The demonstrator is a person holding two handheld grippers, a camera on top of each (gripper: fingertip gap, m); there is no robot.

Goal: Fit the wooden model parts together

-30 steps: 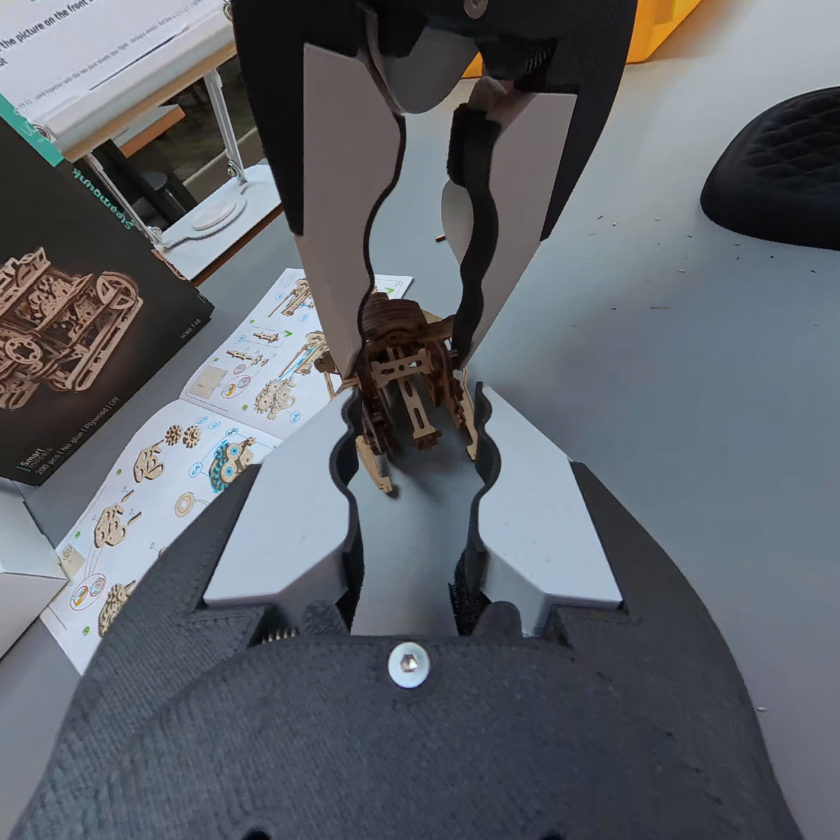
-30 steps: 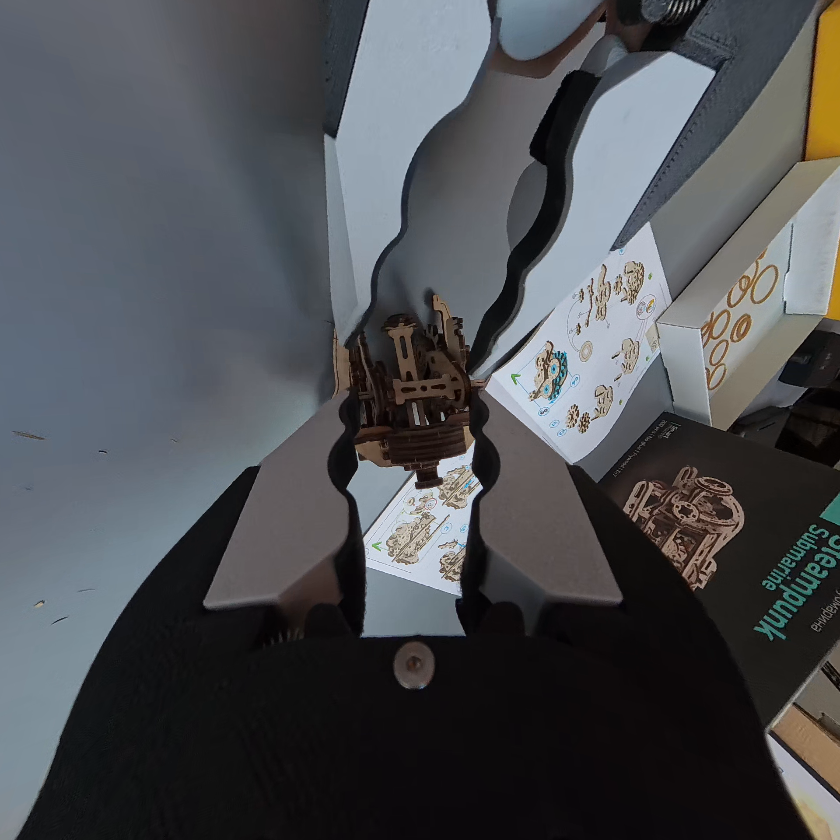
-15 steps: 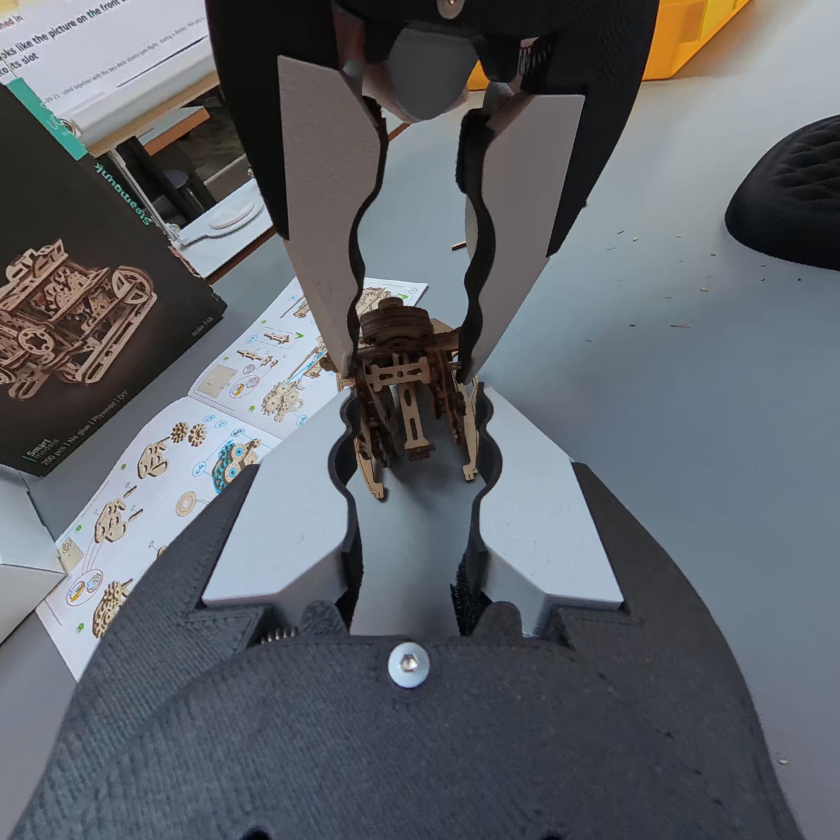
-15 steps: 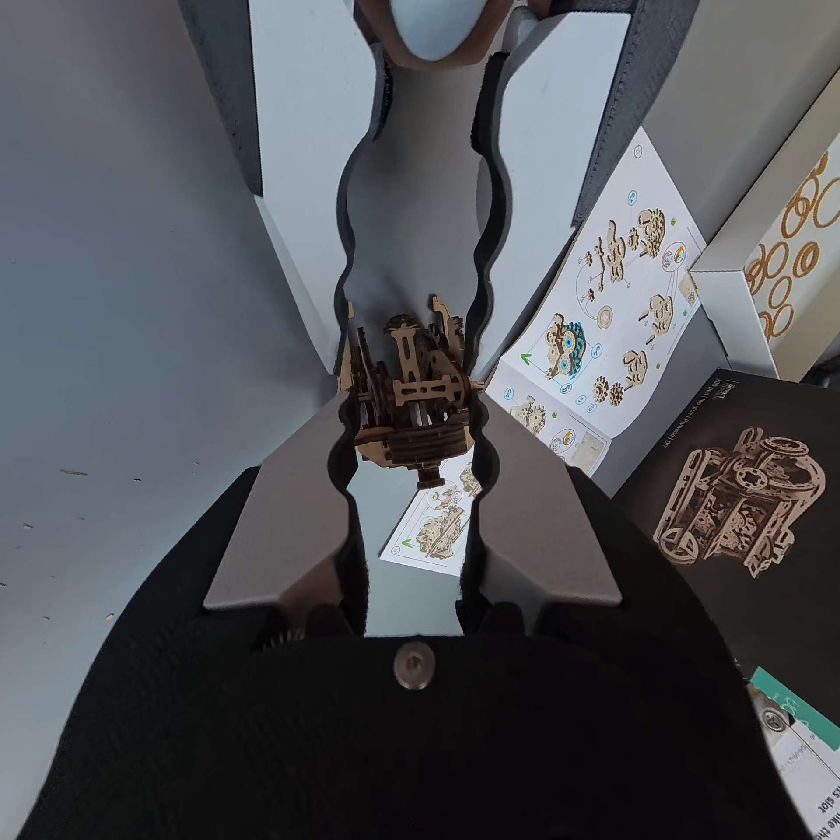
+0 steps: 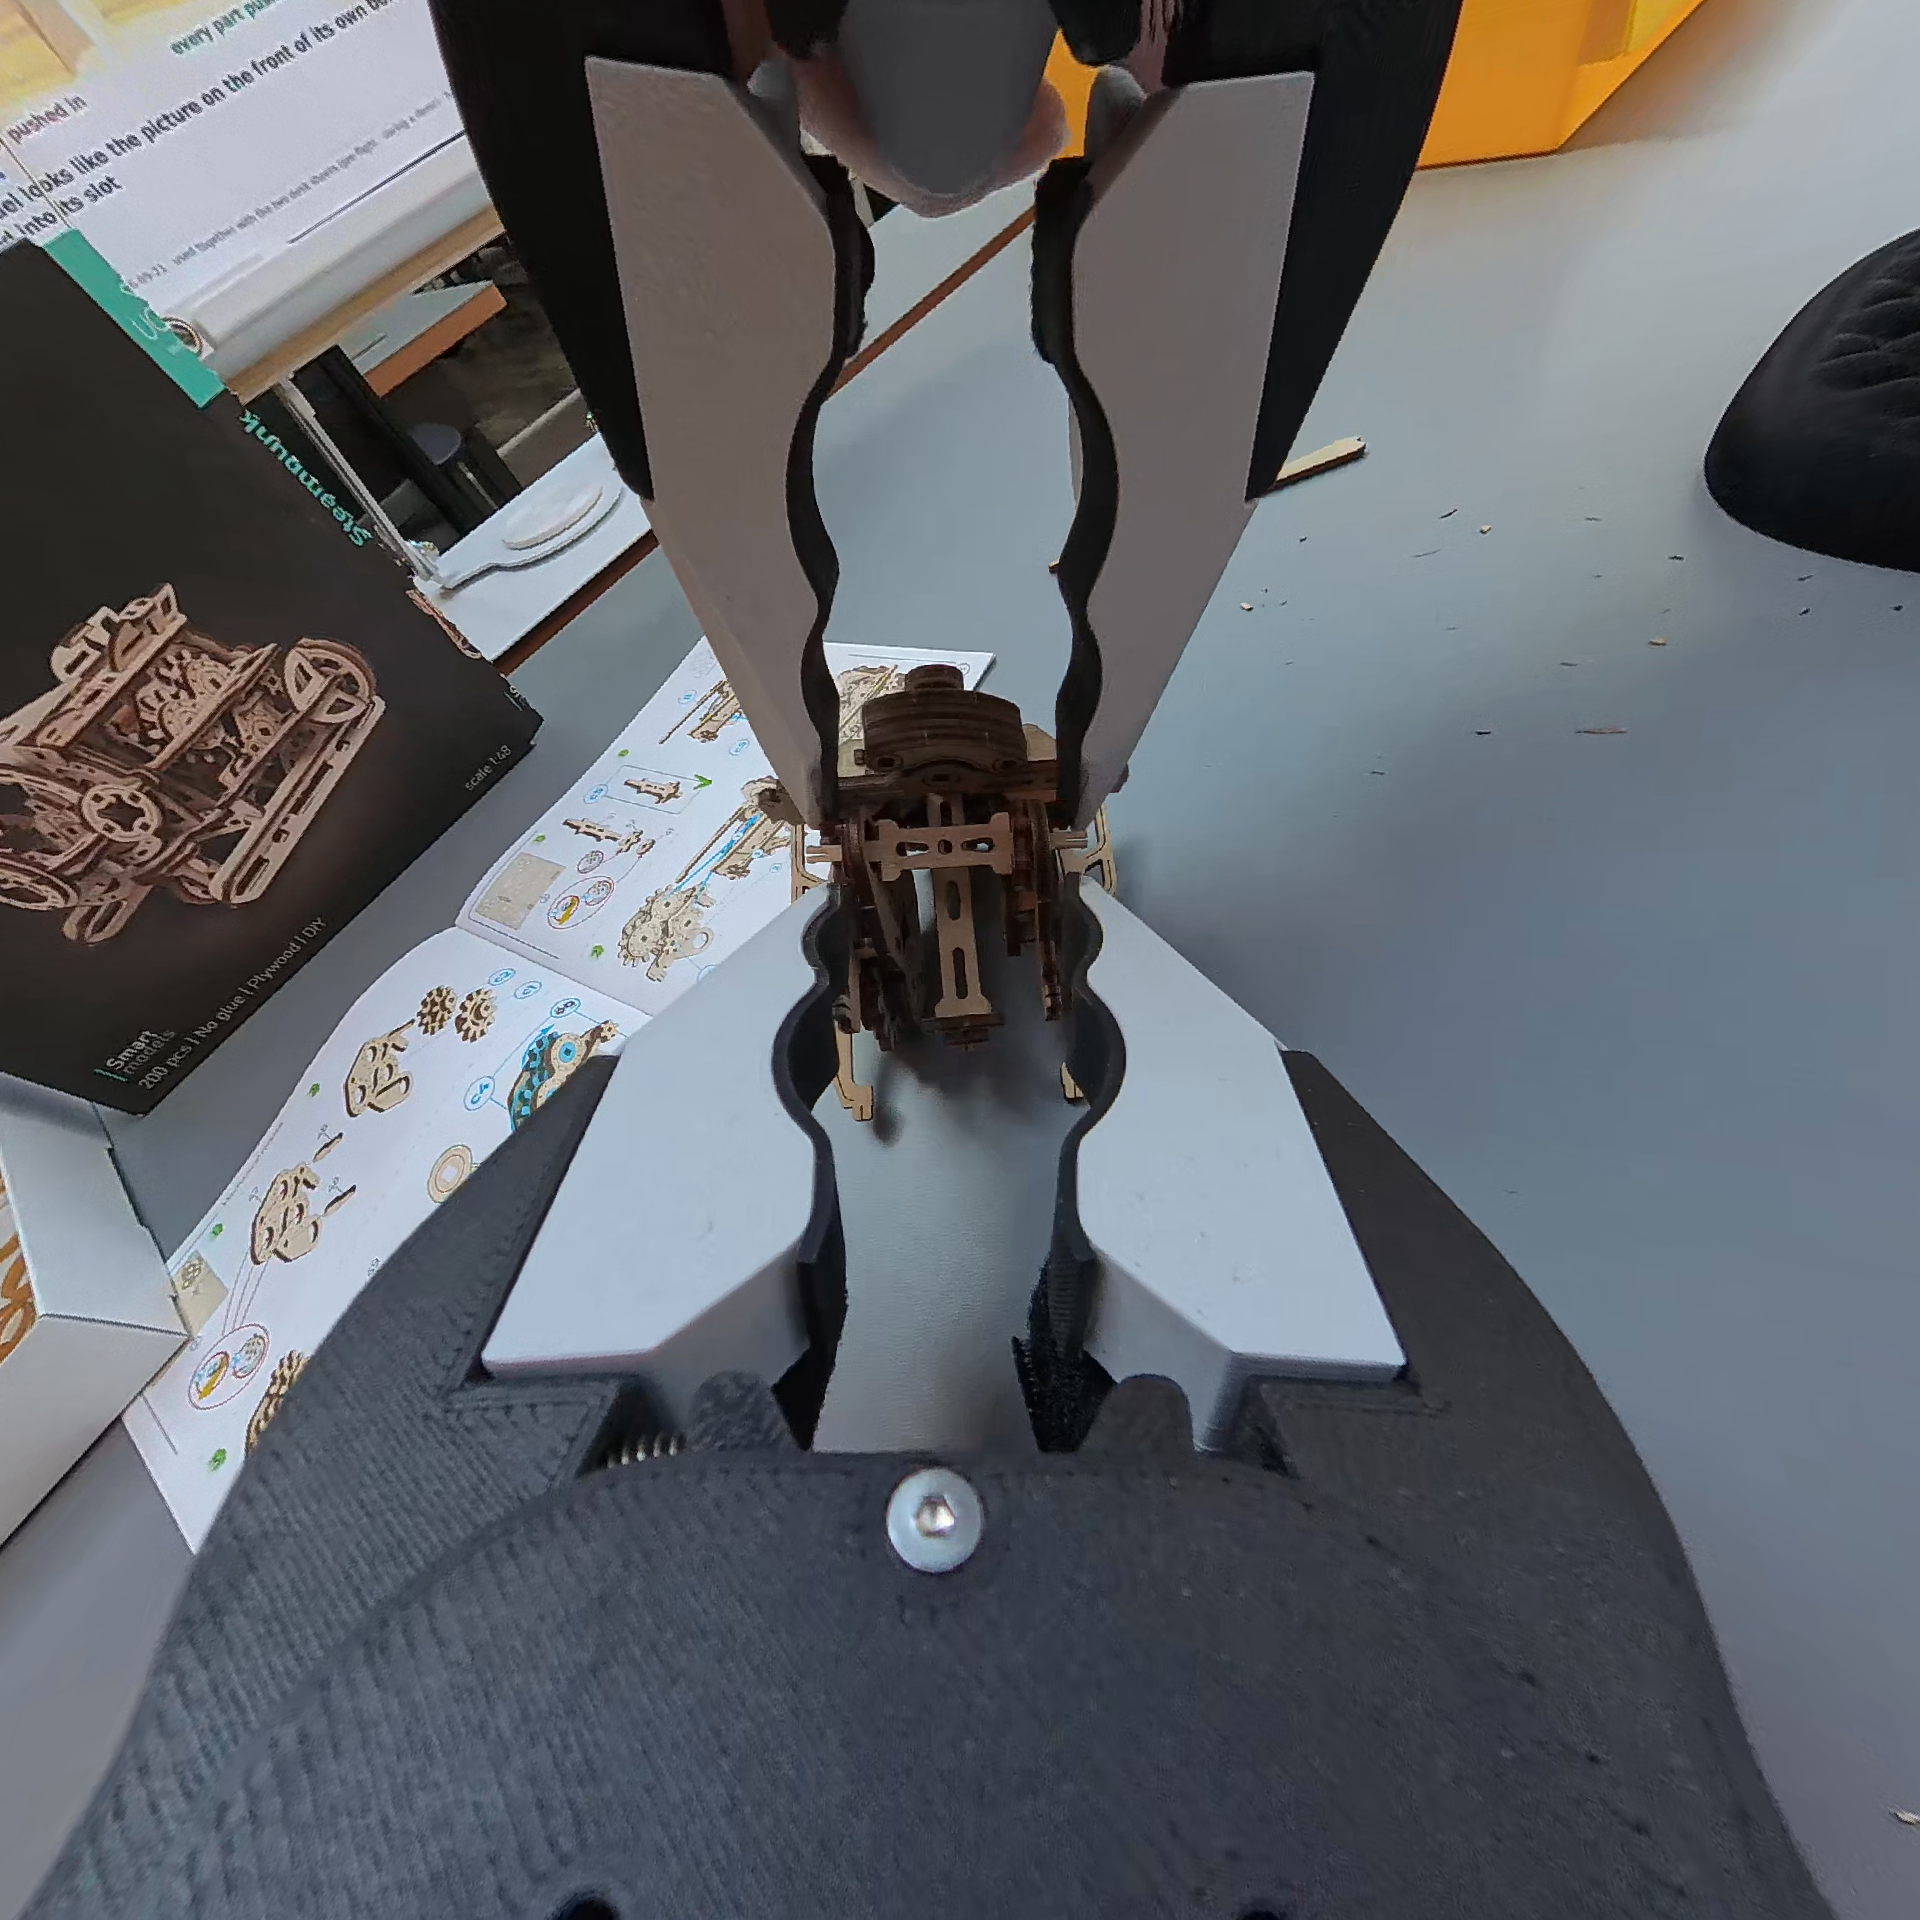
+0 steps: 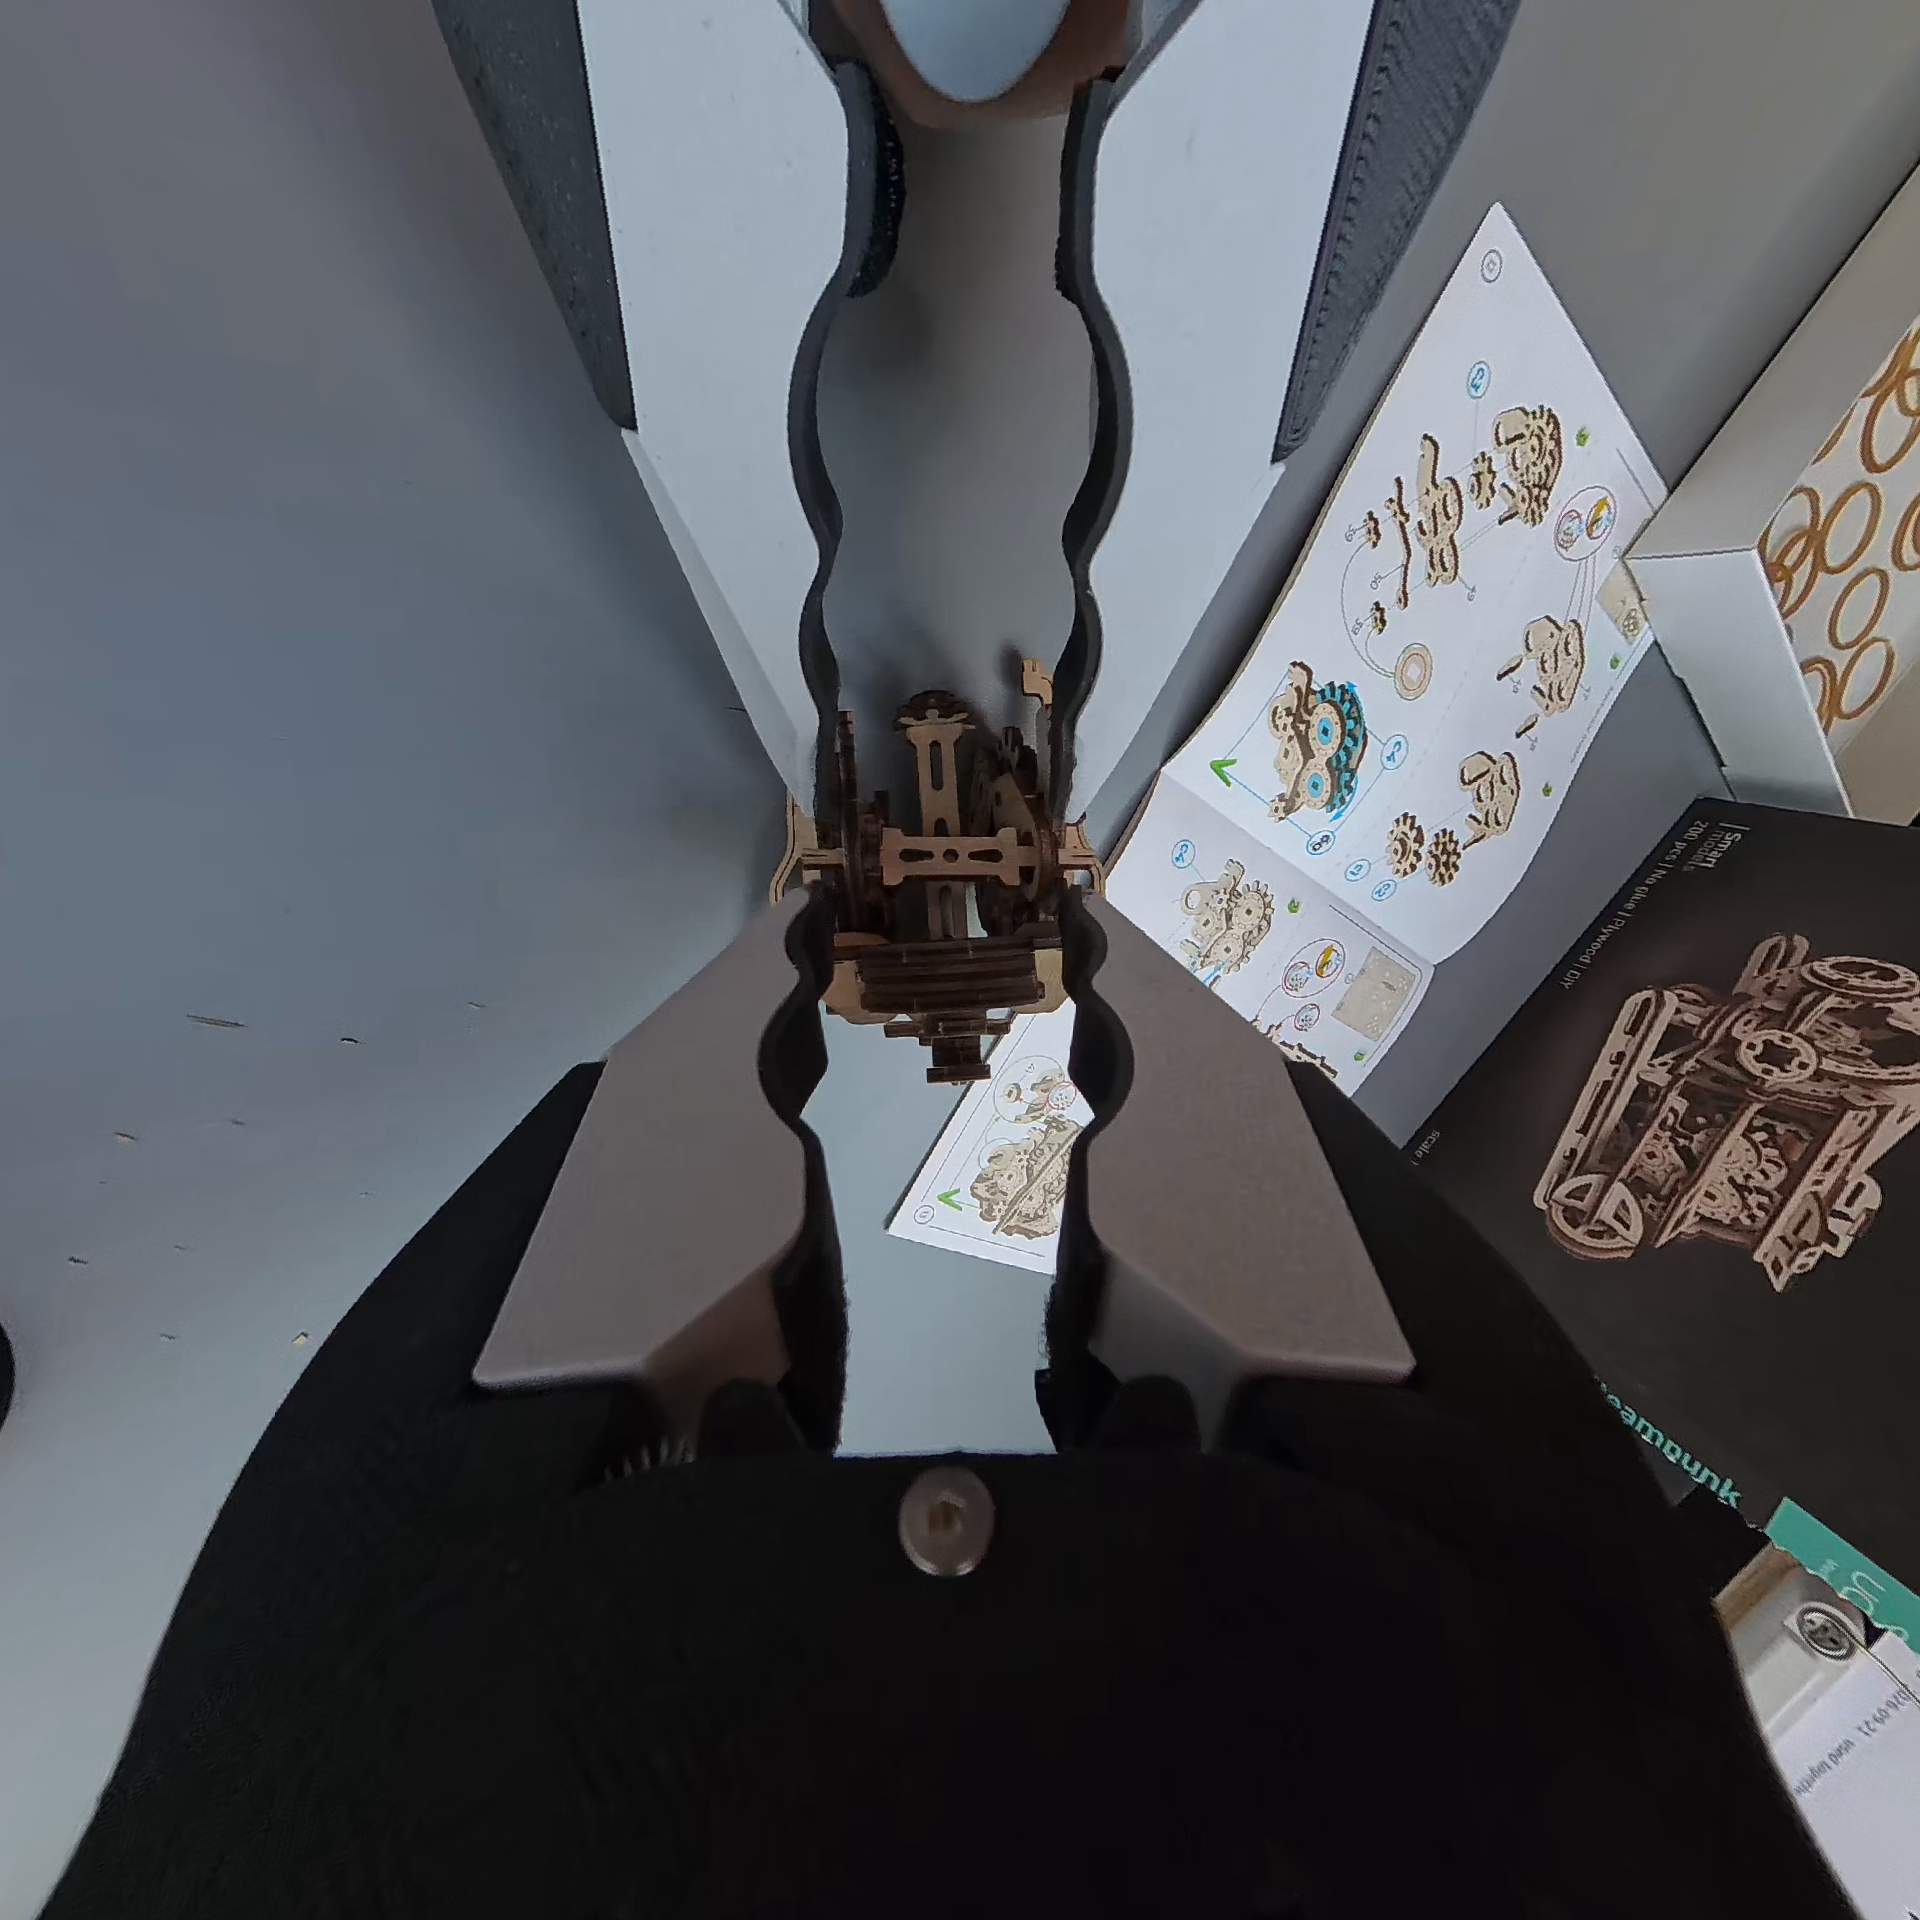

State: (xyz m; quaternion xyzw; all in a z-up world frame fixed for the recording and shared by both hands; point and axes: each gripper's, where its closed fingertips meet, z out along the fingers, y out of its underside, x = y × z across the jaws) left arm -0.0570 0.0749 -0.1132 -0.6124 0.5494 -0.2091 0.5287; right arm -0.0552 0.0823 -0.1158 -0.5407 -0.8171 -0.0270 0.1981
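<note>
A small wooden model assembly (image 5: pixel 940 852) of brown and pale plywood parts hangs above the grey table (image 5: pixel 1558 935). Both grippers hold it from opposite ends. My left gripper (image 5: pixel 951 925) is shut on its near end, a finger on each side. My right gripper (image 5: pixel 951 795) comes in from the top of the left wrist view and is shut on the dark rounded far end. In the right wrist view the model (image 6: pixel 935 883) sits between my right gripper (image 6: pixel 940 920) and the left gripper (image 6: pixel 945 774) facing it.
An open instruction booklet (image 5: pixel 416 1060) lies left of the model, with the black kit box (image 5: pixel 187 727) behind it and a white box (image 6: pixel 1818 582) beside it. A black padded object (image 5: pixel 1839 416), a loose wooden stick (image 5: pixel 1320 457) and wood crumbs lie to the right. A yellow bin (image 5: pixel 1507 83) is at the back. Left and right tips are no more than a few centimetres apart.
The two grippers have turned to face each other squarely, and the right gripper now stands straight in the left wrist view. The model stays held by both.
</note>
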